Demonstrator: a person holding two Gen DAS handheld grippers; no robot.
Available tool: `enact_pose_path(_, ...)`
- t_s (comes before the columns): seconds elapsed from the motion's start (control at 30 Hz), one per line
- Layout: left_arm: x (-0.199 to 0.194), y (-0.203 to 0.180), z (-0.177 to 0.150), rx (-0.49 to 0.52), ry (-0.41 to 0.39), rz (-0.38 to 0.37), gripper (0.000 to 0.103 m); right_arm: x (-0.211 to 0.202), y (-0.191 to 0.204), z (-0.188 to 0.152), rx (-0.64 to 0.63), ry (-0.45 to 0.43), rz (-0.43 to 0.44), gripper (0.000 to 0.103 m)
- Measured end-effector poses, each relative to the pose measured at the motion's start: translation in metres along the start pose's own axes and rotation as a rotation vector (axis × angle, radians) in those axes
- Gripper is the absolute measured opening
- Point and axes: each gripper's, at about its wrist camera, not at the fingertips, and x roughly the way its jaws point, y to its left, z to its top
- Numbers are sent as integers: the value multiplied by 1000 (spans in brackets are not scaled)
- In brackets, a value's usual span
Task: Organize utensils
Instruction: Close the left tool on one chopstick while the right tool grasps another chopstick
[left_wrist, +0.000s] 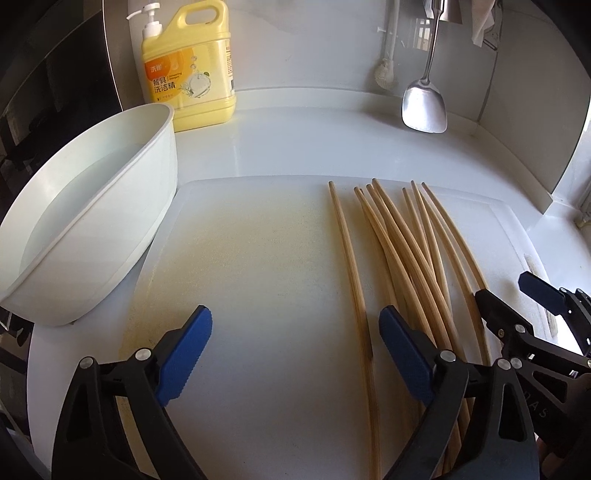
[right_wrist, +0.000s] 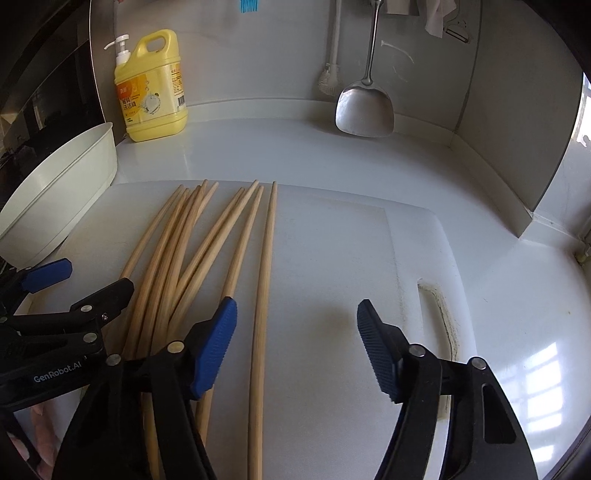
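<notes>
Several wooden chopsticks lie fanned on a white cutting board, tips pointing away; they also show in the right wrist view. One chopstick lies apart at the left of the bunch. My left gripper is open and empty, low over the board, with that single chopstick between its jaws. My right gripper is open and empty; the rightmost chopstick lies between its jaws. The right gripper also shows in the left wrist view.
A white oval basin stands at the board's left. A yellow detergent bottle stands at the back wall. A metal spatula and a brush hang on the wall. The white counter lies right of the board.
</notes>
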Motion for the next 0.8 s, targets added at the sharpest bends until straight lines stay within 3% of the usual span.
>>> enact_pose_path(0.17, -2, -6, 4, 16, 4, -12, 66, 2, 0, 3, 4, 8, 37, 53)
enact_pose_path(0.4, -5, -19, 8, 52, 14, -52, 12, -1, 11, 4, -54, -2, 61, 25)
enact_pose_path(0.5, -6, -20, 6, 57, 8, -55, 9, 0, 15, 5, -76, -2, 65, 7)
enact_pose_path(0.8, -9, -6, 5, -9, 41, -139, 7, -2, 4, 6, -28, 10, 99, 6)
